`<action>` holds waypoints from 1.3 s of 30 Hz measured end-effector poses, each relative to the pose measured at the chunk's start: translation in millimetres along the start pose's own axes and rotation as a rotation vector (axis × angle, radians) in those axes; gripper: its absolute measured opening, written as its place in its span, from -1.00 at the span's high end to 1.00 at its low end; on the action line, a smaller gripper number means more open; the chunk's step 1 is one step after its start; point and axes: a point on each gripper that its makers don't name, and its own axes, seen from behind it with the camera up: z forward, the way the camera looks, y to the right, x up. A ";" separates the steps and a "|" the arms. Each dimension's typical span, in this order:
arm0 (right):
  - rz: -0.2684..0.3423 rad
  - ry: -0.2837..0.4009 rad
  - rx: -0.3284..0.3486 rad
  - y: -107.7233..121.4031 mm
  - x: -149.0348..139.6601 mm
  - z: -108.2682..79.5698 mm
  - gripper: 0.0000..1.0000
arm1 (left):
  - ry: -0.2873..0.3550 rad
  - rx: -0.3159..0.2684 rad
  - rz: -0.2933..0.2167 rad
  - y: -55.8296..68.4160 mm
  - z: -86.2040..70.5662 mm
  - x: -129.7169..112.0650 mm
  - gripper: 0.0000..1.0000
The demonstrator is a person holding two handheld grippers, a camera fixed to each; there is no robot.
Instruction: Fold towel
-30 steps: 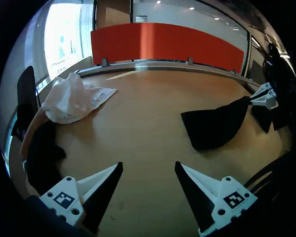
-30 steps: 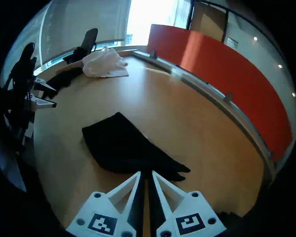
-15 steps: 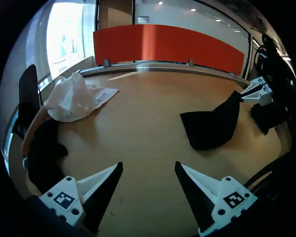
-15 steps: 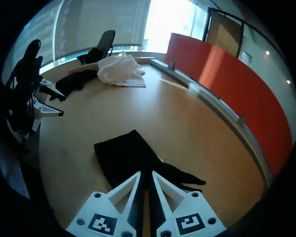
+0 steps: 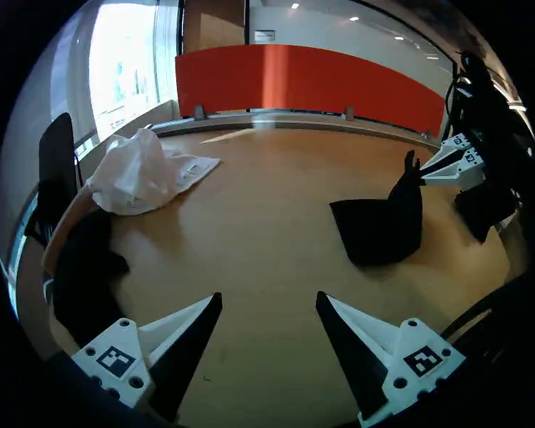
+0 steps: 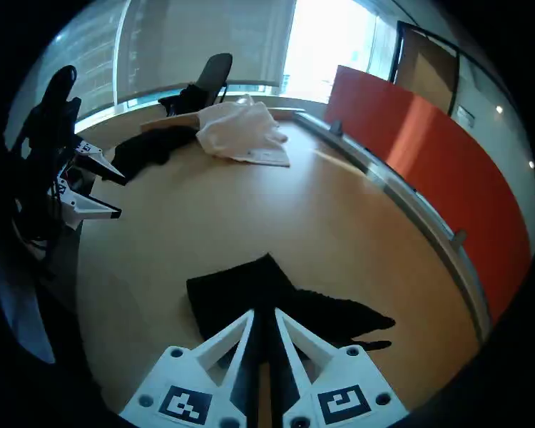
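While the right claw (image 6: 264,314) pinches the black towel (image 6: 221,299), the left claw (image 5: 267,296) gapes.

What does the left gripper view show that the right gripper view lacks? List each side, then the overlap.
Left gripper view: its open left claw up close, and the towel corner held up off the table, side-on. Right gripper view: the right claw shut on that corner, up close, plus window blinds. Both: towel, white cloth, red panel, chair, table.
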 end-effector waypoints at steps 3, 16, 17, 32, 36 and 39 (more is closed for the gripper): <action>-0.008 -0.006 0.025 -8.9 1.5 10.6 0.90 | -0.002 0.004 -0.002 -1.1 -0.4 -1.6 -0.96; -0.003 -0.033 0.081 -29.1 -0.4 43.0 0.90 | -0.003 0.014 -0.016 -4.9 -4.9 -9.6 -0.96; -0.003 -0.034 0.082 -29.3 -0.5 43.6 0.90 | -0.003 0.014 -0.017 -5.0 -5.1 -10.3 -0.96; -0.001 -0.040 0.085 -32.9 -0.8 47.0 -0.55 | -0.002 0.019 -0.017 -7.4 -8.0 -12.8 -0.96; 0.012 -0.038 0.082 -32.6 -1.5 46.3 -0.69 | -0.001 0.019 -0.018 -7.4 -8.9 -13.1 -0.96; 0.023 -0.041 0.074 -31.9 -3.9 45.8 -0.69 | 0.000 0.021 -0.018 -7.9 -9.7 -13.0 -0.96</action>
